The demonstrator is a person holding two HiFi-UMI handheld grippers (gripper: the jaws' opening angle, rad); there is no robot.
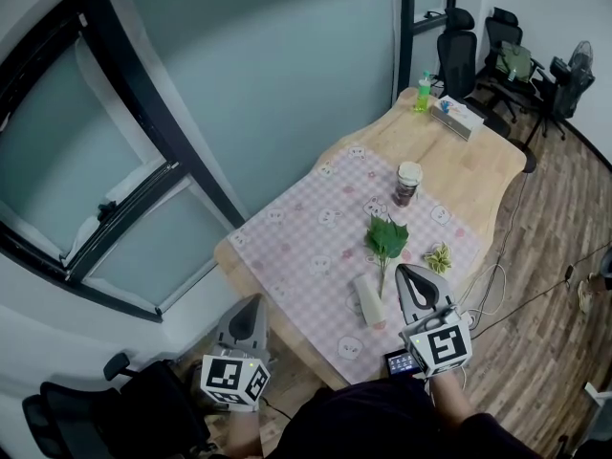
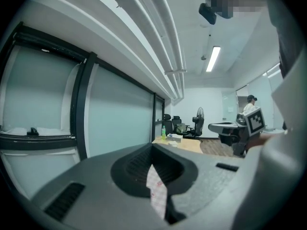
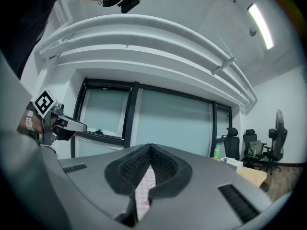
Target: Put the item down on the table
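Observation:
Both grippers hang close to my body at the table's near end. My left gripper (image 1: 251, 307) is off the near left corner of the table, jaws shut, nothing in them. My right gripper (image 1: 412, 277) points over the near edge of the pink checked cloth (image 1: 316, 228), also shut and empty. Just left of its tip lies a white roll (image 1: 369, 299), with a green leafy sprig (image 1: 385, 237) beyond it. In the left gripper view the shut jaws (image 2: 156, 176) show only a sliver of cloth between them. The right gripper view shows the same for its jaws (image 3: 146, 176).
On the cloth stand a small pale plant (image 1: 439, 257) and a lidded cup (image 1: 407, 184). A green bottle (image 1: 422, 93) and a tissue box (image 1: 456, 116) sit on the bare wood at the far end. Office chairs (image 1: 457, 51) stand behind. A glass wall runs along the left.

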